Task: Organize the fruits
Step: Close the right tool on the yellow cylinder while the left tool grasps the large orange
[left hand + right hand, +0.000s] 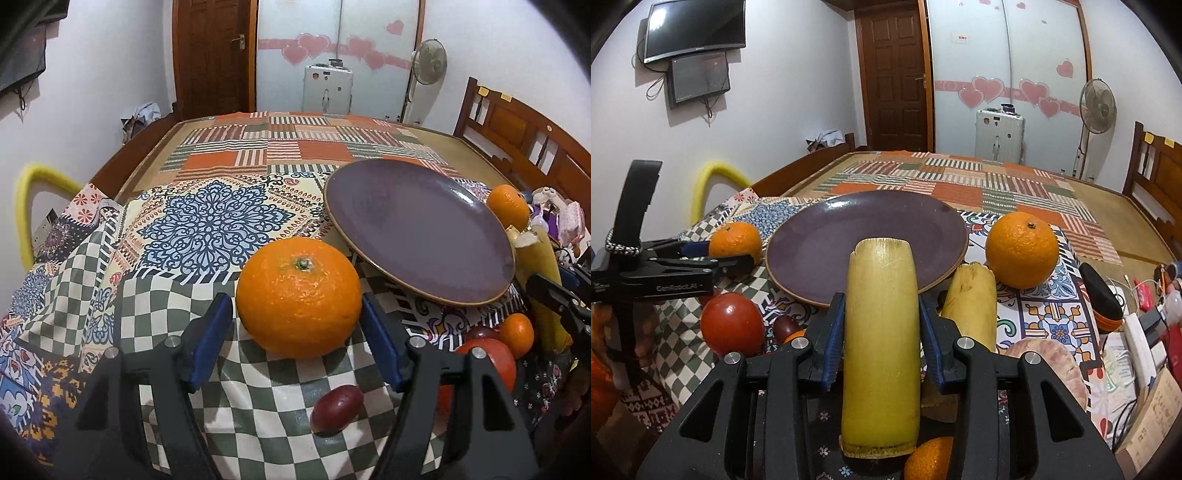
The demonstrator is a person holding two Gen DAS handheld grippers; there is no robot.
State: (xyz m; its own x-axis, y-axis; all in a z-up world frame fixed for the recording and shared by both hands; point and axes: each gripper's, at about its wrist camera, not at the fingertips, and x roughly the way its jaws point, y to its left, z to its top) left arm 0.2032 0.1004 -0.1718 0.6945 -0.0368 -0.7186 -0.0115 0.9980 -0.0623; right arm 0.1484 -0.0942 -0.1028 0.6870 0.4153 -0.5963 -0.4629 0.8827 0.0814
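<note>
Left claw [297, 325] spread wide around big orange [298, 297] sitting on the checkered cloth [258, 402]; right pad looks touching or just beside the peel, left pad has a visible gap, so not clamped yet. Purple plate [417, 229] lies ahead and to the right of that orange, rim just beside it, empty. Right claw [882, 332] clenched on yellow cut stalk [881, 343], looks like sugarcane or bamboo, long axis running straight forward along the fingers, far cut end pointing at the plate [812, 243] and overlapping its near rim in view. Judgement: right hand is nearer to a drop, short forward push; left needs to close first, then swing right. Second stalk [971, 302], another orange [1021, 254], tomato [732, 323] loose around the plate.
</note>
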